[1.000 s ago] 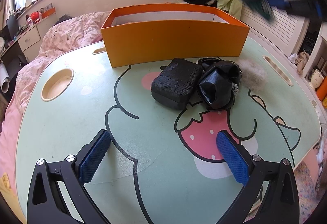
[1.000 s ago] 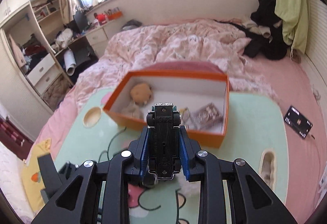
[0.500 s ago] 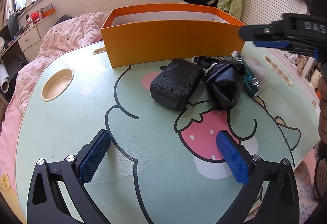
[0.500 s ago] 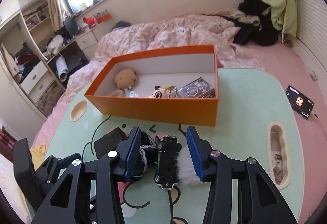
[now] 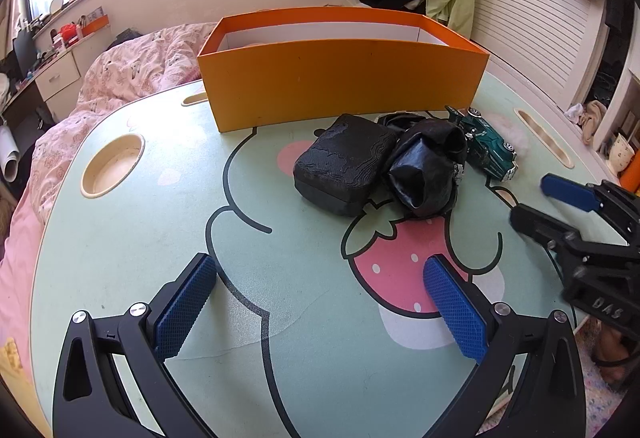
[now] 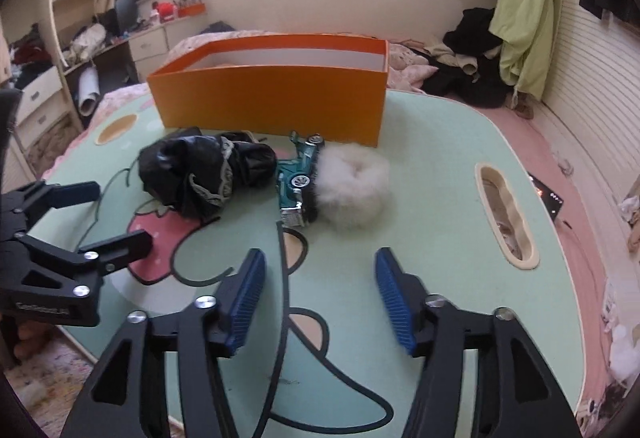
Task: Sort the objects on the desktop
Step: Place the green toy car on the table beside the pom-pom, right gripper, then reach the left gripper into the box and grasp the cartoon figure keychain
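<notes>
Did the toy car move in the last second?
Yes. It was clamped in the right gripper above the orange box; now the toy car lies on the table in front of the box.

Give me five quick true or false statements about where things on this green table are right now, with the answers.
1. The toy car lies inside the orange box. False: it lies on the table, in front of the box.
2. The right tongs are open and hold nothing. True.
3. The white fluffy ball touches the toy car. True.
4. The left tongs are shut on the black case. False: they are open, short of it.
5. The crumpled black bag lies between the black case and the toy car. True.
</notes>
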`<state>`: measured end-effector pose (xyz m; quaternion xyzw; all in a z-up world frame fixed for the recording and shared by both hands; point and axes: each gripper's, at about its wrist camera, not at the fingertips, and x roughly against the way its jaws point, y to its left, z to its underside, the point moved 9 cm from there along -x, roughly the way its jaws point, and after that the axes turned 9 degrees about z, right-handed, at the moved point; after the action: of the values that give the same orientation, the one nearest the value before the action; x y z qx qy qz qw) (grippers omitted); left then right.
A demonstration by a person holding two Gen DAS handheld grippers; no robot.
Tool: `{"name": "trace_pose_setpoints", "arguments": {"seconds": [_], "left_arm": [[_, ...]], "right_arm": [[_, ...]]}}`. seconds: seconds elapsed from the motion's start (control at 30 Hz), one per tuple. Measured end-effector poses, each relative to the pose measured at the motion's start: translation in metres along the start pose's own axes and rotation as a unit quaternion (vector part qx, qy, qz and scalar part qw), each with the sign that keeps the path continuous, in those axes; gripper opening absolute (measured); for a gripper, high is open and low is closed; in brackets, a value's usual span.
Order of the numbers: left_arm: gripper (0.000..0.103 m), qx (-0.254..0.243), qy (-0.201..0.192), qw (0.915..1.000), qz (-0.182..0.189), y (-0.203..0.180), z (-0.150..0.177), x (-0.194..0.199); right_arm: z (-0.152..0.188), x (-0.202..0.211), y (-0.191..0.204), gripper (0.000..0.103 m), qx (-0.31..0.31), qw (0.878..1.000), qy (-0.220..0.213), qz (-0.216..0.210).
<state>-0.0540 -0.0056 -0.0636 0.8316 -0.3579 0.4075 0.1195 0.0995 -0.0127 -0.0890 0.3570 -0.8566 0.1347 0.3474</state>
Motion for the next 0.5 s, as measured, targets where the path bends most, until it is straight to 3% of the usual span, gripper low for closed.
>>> {"name": "trace_pose_setpoints", "arguments": {"seconds": [0.03,0.07,0.3,0.37,0.5], "left_arm": [[0.103,0.001,0.0,1.0,0.001,0.0,0.0,0.0],[0.103,0.001,0.0,1.0,0.0,0.0,0.001,0.0],[0.102,-0.004,0.004,1.0,-0.004,-0.004,0.001,0.001],[0.098,0.001,-0.016,0.9998,-0.005,-0.004,-0.006,0.011],[0.097,0.003,-0.049,0.9979,0.041,-0.015,-0.048,0.036]], "right_arm": [[-0.001,-0.005,-0.003,0.1,-0.006,1.0,0.009,0.0],[-0.001,-0.007,-0.006,0.102,-0.011,1.0,0.013,0.0],[0.0,-0.009,-0.011,0.103,-0.013,1.0,0.01,0.001],[0.0,-0.009,-0.011,0.103,-0.013,1.0,0.01,0.001],[0.0,-0.009,-0.011,0.103,-0.013,1.0,0.009,0.002]]}}
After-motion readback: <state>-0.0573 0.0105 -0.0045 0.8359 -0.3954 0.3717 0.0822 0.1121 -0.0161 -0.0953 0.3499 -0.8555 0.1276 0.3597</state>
